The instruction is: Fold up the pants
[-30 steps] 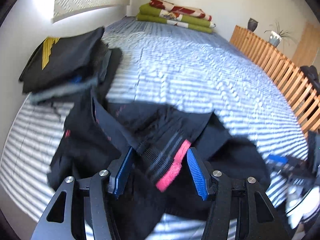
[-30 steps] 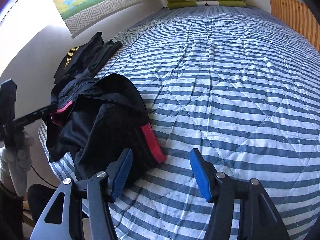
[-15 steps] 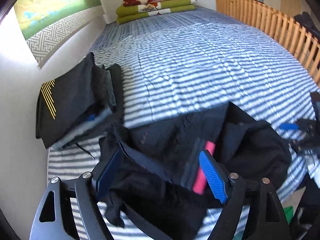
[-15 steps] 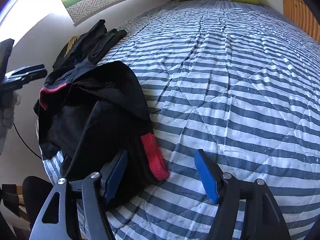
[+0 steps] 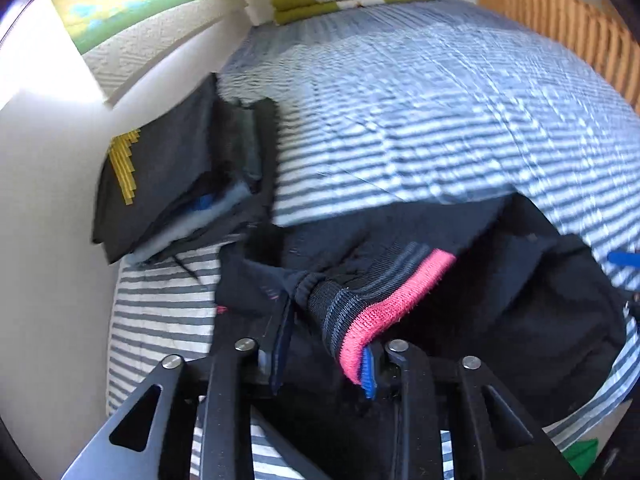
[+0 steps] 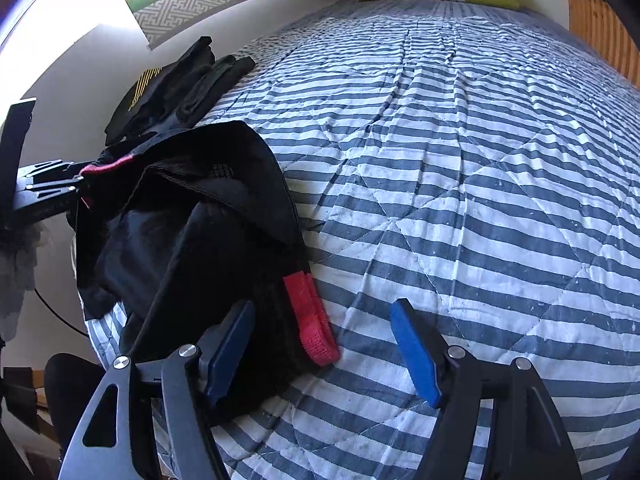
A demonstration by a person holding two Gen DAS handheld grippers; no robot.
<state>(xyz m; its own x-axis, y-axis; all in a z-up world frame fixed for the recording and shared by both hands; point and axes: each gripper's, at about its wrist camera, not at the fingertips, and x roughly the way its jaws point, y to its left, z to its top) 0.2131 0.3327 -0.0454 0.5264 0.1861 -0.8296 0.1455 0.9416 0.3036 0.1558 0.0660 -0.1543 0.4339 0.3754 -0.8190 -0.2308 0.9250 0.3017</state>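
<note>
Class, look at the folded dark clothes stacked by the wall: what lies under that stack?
The stack of folded dark clothes rests on the striped quilt, near its wall-side edge. The quilt directly beneath is covered, so whether anything else lies under the stack cannot be seen.

Pants [image 5: 520, 300] are matt black cloth with a ribbed pink knit band [image 5: 394, 300], quilt [image 6: 460, 160] is soft stitched striped cotton-looking fabric, and the fence [image 5: 560, 20] looks like bare slatted wood.
</note>
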